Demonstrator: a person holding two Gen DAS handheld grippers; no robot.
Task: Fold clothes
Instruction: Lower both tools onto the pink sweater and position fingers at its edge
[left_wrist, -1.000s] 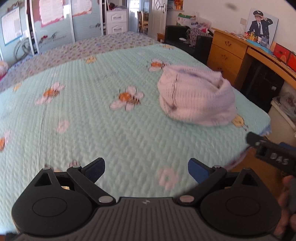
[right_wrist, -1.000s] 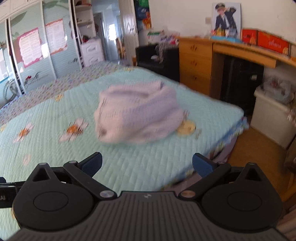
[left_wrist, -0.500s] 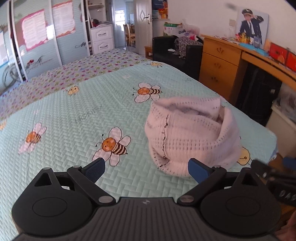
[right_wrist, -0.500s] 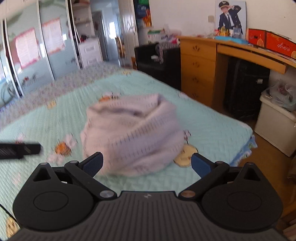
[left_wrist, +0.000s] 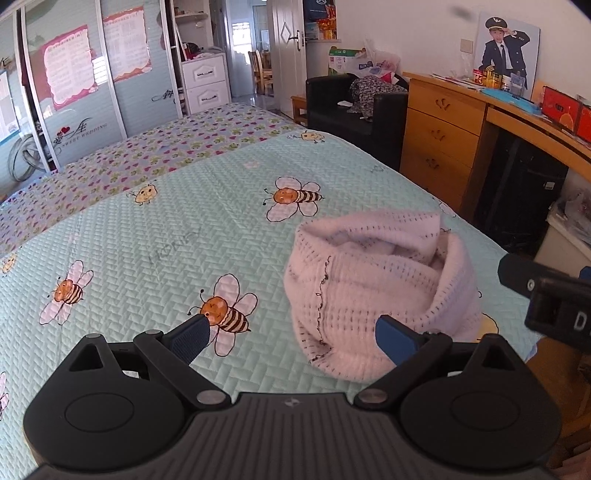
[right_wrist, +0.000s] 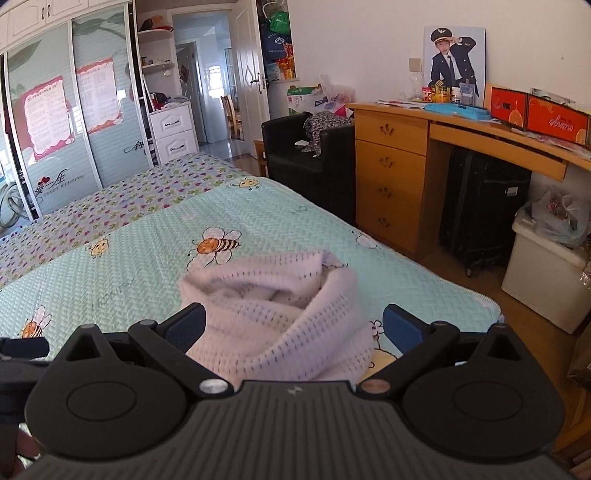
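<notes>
Your left gripper (left_wrist: 293, 338) and right gripper (right_wrist: 293, 326) both hang with jaws spread wide and empty, just short of the pale knitted garment (left_wrist: 376, 288), which sits in a crumpled heap on the bee-print bedspread (left_wrist: 166, 240), close to the bed's near corner. If you pinch into the bunched middle, you'll likely catch several layers and lift a tangle. Drag it toward that corner and it could slide off onto the floor.

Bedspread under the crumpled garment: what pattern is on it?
Mint-green quilted bedspread printed with cartoon bees; clearest in the left wrist view.
</notes>
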